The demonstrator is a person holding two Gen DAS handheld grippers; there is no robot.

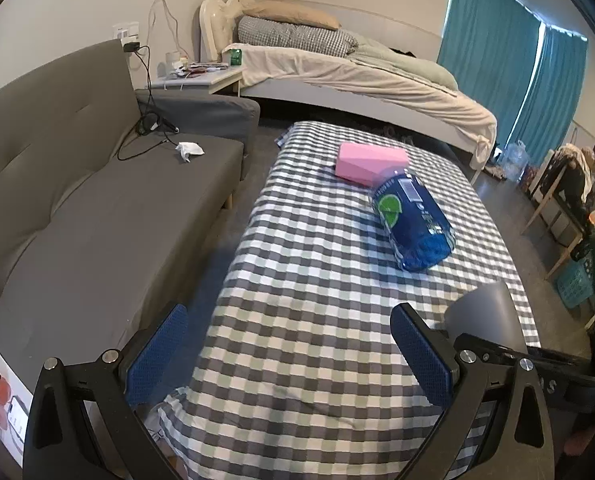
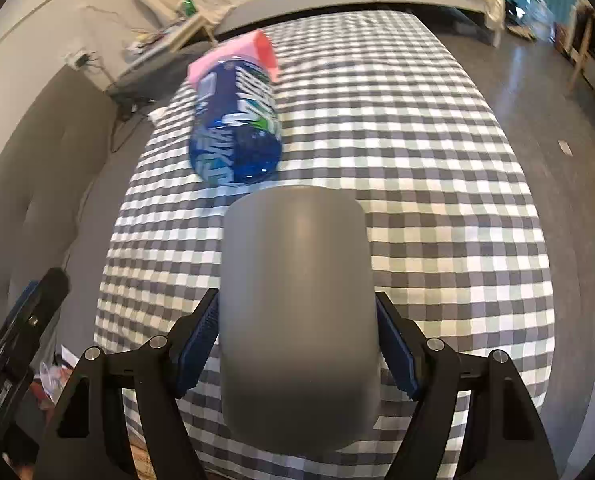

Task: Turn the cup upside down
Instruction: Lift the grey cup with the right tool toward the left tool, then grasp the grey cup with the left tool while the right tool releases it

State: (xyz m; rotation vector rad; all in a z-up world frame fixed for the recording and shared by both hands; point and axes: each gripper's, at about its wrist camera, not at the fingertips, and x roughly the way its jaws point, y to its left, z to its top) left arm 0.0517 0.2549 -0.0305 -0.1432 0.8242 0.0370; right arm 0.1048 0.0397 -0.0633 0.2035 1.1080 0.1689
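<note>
Two blue pads of our right hand-held gripper (image 2: 297, 340) clamp the grey cup (image 2: 297, 312) above the checked bench (image 2: 457, 200); our left hand-held gripper (image 1: 293, 356) hangs open. If the smooth wall slips as we turn it, the cup could drop near the blue bottle (image 2: 235, 132).

We see a plain grey cup (image 2: 297, 312), smooth and matte. It hangs above the checkered cloth, closed end pointing away.

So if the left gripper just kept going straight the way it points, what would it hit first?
Probably the checkered tablecloth: the open left gripper aims at bare cloth. The blue bottle lies further on and to the right, though depth is unclear.
</note>
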